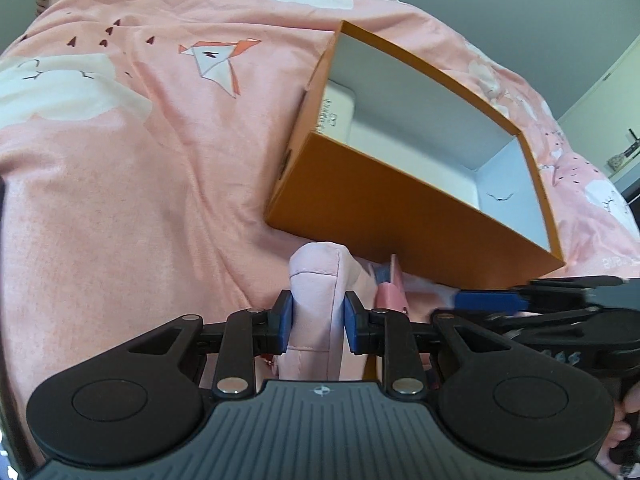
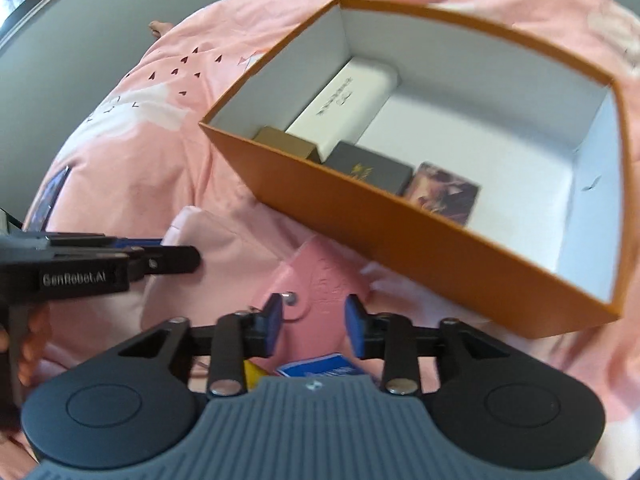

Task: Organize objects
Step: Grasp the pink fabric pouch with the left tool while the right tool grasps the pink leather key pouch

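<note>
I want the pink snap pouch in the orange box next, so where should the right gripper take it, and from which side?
Grip the pink snap pouch across its near flap end, coming down from above. It lies flat on the bedspread just in front of the orange box, right ahead of the right gripper, whose open jaws already straddle that end.

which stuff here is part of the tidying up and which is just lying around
Part of the job:
- orange box
- white box, brown box, black box and picture card inside it
- pale pink pouch, clamped in the left gripper
- pink wallet, between the right gripper's open jaws

Just lying about:
- pink bedspread
- blue packet
</note>
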### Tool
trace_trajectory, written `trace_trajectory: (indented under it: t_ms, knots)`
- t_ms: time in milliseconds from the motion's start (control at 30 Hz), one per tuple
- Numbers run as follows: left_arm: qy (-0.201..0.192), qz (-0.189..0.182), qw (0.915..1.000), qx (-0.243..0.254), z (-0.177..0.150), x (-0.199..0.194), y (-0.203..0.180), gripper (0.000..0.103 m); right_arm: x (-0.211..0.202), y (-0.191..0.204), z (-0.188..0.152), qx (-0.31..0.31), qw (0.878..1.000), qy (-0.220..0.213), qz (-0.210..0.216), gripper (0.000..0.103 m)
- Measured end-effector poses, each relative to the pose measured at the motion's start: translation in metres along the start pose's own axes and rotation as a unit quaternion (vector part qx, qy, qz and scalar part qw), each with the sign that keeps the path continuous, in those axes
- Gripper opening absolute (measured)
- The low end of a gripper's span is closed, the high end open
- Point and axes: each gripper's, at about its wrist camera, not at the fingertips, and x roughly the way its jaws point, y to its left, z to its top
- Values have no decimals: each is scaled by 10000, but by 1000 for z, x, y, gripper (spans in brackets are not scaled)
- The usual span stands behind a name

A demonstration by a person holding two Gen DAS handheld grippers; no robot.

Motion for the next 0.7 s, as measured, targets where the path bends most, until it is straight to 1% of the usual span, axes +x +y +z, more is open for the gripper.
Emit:
trace_trajectory:
  t_ms: [67,167,300,433,567,700]
  knots:
    - [7,-45,10000,-1,1,-1,-1,29,8,8,3,-109,9999,91,86,58]
    - [14,-41,10000,17,1,0,-3,29,21,17,9,-164,9996,241,-4,59]
    - [26,-83,9999,-51,2,0,-2,29,38,19,14,-62,9992,379,-84,58]
    - [56,-170,9998,-108,3,2,-2,29,53,21,10,-90,9982,553,-208,58]
    - [79,-186,9998,-37,3,3,-3,31,43,14,7,15,9989,464,-83,42]
    - [113,-197,9997,-57,4,4,-4,32,24,2,2,203,9987,455,-118,42]
